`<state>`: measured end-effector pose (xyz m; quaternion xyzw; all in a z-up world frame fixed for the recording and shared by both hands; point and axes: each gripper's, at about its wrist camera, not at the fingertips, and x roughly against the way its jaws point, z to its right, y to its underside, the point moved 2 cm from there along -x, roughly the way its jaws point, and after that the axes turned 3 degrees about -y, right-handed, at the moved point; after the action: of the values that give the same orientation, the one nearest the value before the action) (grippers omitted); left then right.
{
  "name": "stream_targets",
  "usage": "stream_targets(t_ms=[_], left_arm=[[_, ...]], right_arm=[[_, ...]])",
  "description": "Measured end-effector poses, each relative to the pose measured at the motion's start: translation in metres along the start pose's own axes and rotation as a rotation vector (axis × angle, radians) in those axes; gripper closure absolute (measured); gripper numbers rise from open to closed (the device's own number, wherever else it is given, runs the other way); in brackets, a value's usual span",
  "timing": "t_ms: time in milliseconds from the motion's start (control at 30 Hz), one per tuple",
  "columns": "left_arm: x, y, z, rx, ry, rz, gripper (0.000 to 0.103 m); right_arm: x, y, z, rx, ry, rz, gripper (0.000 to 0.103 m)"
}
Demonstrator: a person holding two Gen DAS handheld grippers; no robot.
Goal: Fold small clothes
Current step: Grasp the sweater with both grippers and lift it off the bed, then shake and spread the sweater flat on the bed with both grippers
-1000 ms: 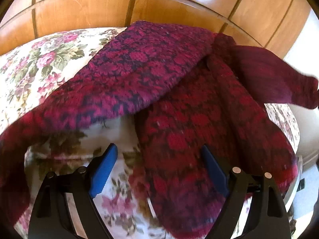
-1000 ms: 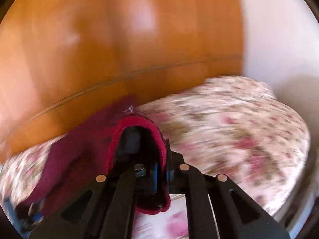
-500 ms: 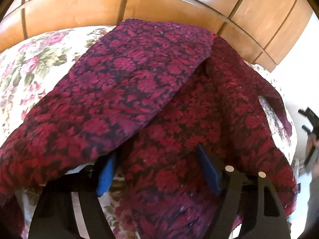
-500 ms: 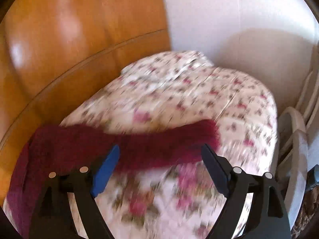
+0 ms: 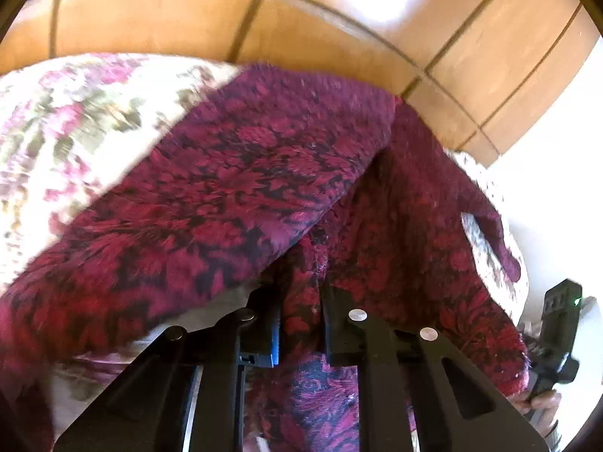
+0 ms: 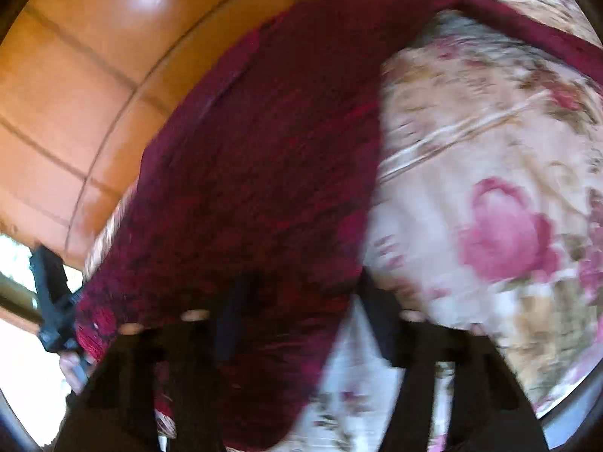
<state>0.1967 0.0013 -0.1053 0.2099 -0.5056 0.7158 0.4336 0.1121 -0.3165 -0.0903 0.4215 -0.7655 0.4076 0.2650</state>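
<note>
A dark red knitted sweater [image 5: 245,196] with a flower pattern lies on a floral bedspread [image 5: 75,132], one sleeve folded across its body. My left gripper [image 5: 299,297] is closing, and its pads pinch a fold of the sweater's near edge. In the blurred right wrist view the sweater [image 6: 264,150] fills the left half. My right gripper [image 6: 305,293] is low over its near hem with the jaws closing. Cloth lies between them, but a wide gap still shows. The right gripper [image 5: 557,331] also shows at the right edge of the left wrist view.
A glossy wooden panel [image 5: 301,19] rises behind the bed, seen again as the panel [image 6: 75,75] in the right view. A white wall [image 5: 546,150] is on the right. Bare bedspread [image 6: 490,188] lies right of the sweater. The left gripper [image 6: 52,301] and a hand [image 6: 71,369] show at the right view's left edge.
The left jaws went from wide apart to pinched on the sweater's edge. The right gripper let go of a cuff, swung down to the sweater's near hem, and its jaws narrowed.
</note>
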Motion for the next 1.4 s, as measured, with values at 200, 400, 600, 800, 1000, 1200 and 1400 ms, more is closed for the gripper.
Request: stream_targets(t_ms=[200, 400, 600, 800, 1000, 1200, 1400], left_arm=[[0.056, -0.007, -0.033, 0.046, -0.020, 0.112, 0.090], [0.108, 0.023, -0.059, 0.064, -0.055, 0.132, 0.090], [0.121, 0.077, -0.035, 0.021, -0.101, 0.100, 0.084], [0.161, 0.091, -0.061, 0.094, -0.267, 0.215, 0.059], [0.182, 0.094, -0.121, 0.113, -0.516, 0.252, 0.027], [0.149, 0.083, -0.144, 0.114, -0.519, 0.201, 0.045], [0.168, 0.057, -0.134, 0.118, -0.302, 0.199, 0.095]], right_arm=[[0.032, -0.013, -0.043, 0.140, -0.026, 0.052, 0.085], [0.052, 0.013, -0.082, 0.344, 0.001, 0.018, 0.086], [0.067, 0.035, -0.047, 0.330, 0.142, -0.032, 0.086], [0.095, 0.039, -0.037, 0.246, 0.161, 0.067, 0.047], [0.085, 0.033, -0.071, 0.326, 0.133, 0.118, 0.038], [0.024, 0.015, -0.103, 0.376, 0.059, 0.054, 0.038], [-0.046, -0.022, -0.141, 0.424, 0.019, -0.014, 0.038]])
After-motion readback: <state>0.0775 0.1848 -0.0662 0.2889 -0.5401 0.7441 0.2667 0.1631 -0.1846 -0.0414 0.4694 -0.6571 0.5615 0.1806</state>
